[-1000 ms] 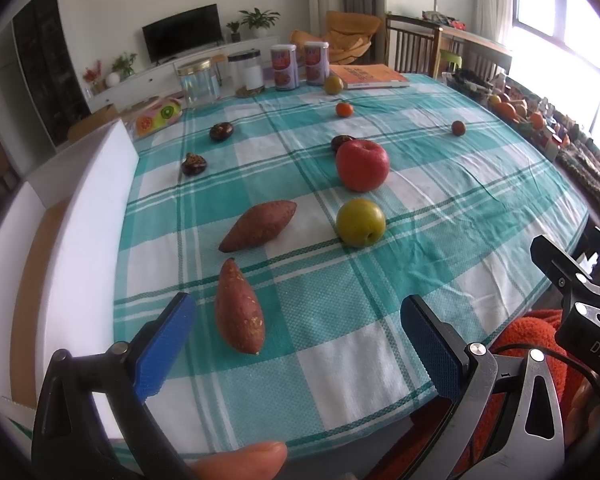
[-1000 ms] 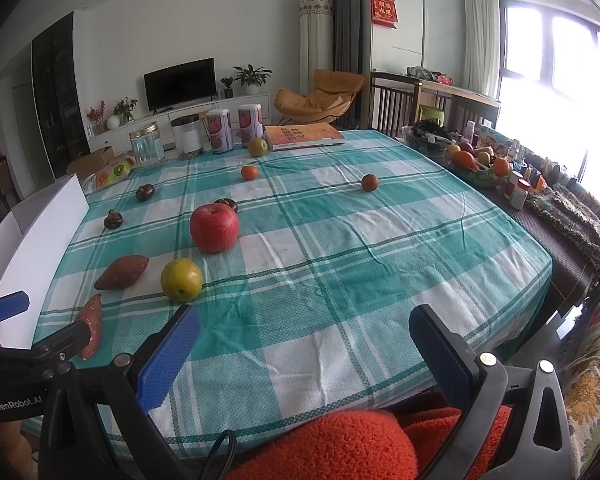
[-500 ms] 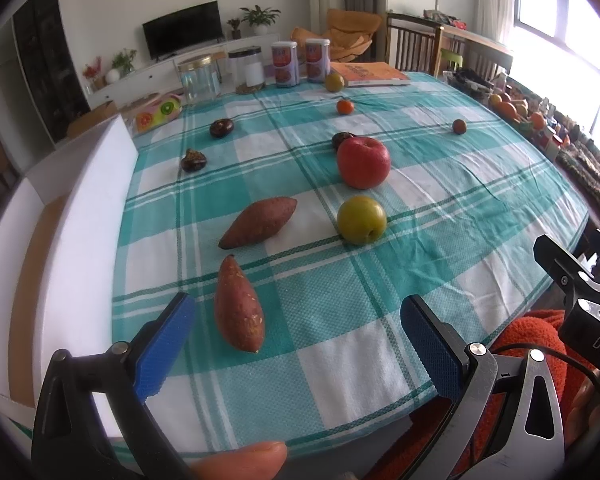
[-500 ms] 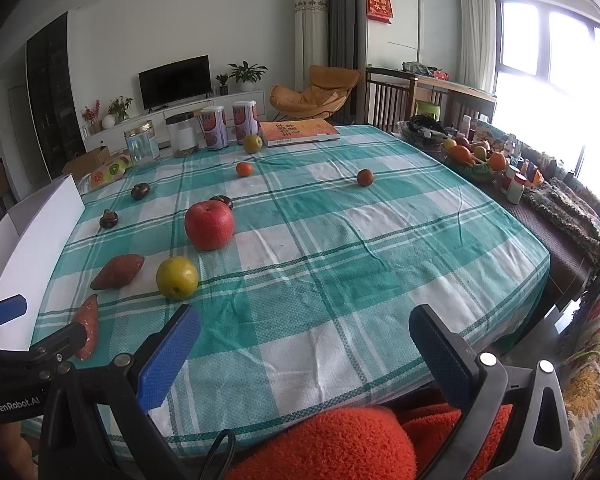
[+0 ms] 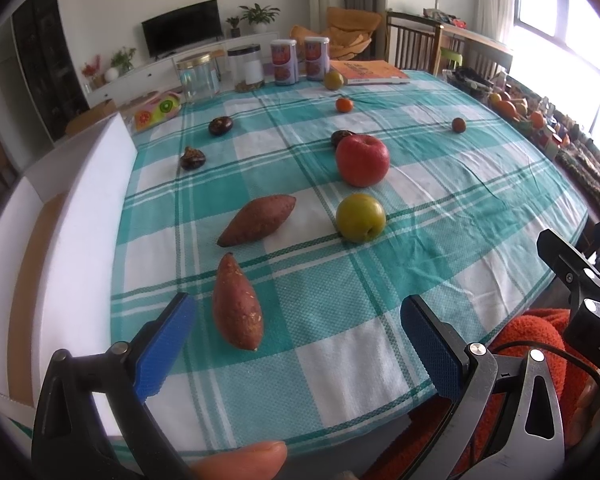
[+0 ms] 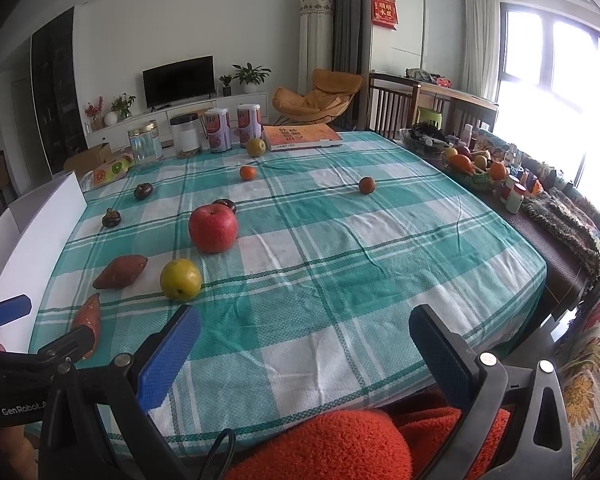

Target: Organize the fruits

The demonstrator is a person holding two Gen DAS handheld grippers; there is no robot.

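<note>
Blue-padded left tool (image 5: 298, 344) and right tool (image 6: 304, 348) both spread wide, empty, above the checked tablecloth (image 6: 340, 248).

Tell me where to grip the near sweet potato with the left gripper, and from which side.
Grip the near sweet potato across its thick middle, coming down from above with one finger on each long flank. It lies flat on the tablecloth, long axis pointing away from the open left gripper, and both ends taper, so the tips would likely slip.
</note>
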